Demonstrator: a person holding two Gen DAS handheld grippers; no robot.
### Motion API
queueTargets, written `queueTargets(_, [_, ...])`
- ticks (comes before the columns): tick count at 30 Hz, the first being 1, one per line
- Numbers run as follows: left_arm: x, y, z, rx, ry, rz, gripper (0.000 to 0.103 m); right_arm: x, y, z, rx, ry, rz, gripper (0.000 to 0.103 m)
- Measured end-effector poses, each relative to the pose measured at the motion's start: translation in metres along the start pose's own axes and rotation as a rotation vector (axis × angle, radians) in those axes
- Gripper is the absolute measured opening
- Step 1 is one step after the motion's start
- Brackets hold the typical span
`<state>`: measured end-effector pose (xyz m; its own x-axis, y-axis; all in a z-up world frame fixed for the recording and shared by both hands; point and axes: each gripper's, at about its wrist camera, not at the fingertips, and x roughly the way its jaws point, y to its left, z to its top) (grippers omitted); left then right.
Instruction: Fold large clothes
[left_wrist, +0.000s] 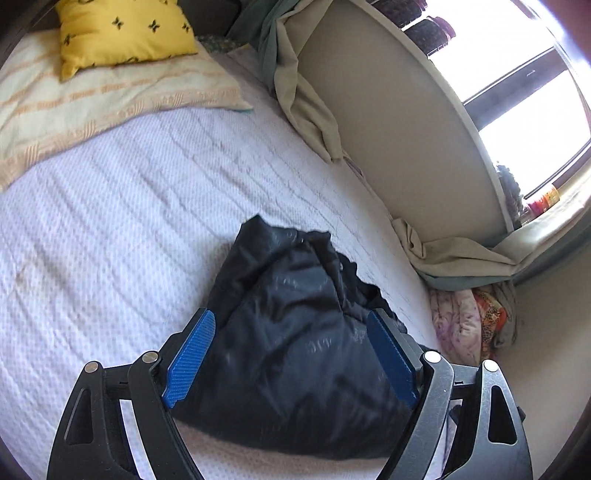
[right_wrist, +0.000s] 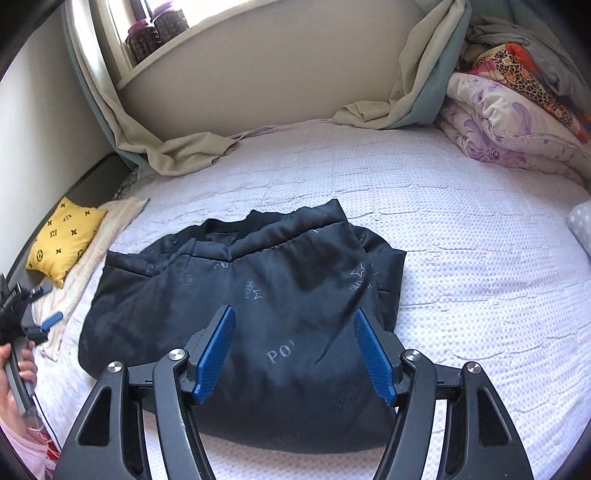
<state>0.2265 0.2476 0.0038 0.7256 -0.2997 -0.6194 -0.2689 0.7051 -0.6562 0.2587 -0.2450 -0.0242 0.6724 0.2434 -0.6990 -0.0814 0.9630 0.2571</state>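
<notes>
A dark navy padded jacket (right_wrist: 258, 295) with pale star prints lies folded into a compact bundle on the white bed cover (right_wrist: 461, 258); it also shows in the left wrist view (left_wrist: 295, 332). My right gripper (right_wrist: 293, 321) is open, its blue pads apart above the bundle's near part, holding nothing. My left gripper (left_wrist: 291, 325) is open over the jacket's left end, holding nothing. It also shows at the far left of the right wrist view (right_wrist: 44, 310), held in a hand.
A yellow cushion (right_wrist: 62, 240) lies on a cream striped towel (left_wrist: 92, 110) at the head of the bed. Folded floral quilts (right_wrist: 509, 118) are stacked at the foot. Beige curtains (right_wrist: 177, 147) drape onto the bed along the wall under a window sill.
</notes>
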Motion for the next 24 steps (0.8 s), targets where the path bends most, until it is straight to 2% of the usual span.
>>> queueTargets(6, [-0.002,0.028,-0.033,-0.100,0.071,-0.046,0.087,-0.014,0.001,-0.002,0.016,-0.020,0.031,0.066])
queueTargets(13, [0.004,0.065,-0.076,-0.291,0.122,-0.120,0.087,-0.019,-0.004,-0.007,0.051,-0.005,0.058,0.066])
queueTargets(19, [0.026,0.068,-0.095,-0.322,0.157,-0.134,0.089,-0.024,-0.007,-0.009,0.065,-0.008,0.067,0.067])
queueTargets(24, [0.045,0.065,-0.099,-0.329,0.165,-0.133,0.090,-0.025,-0.010,-0.012,0.071,-0.002,0.067,0.068])
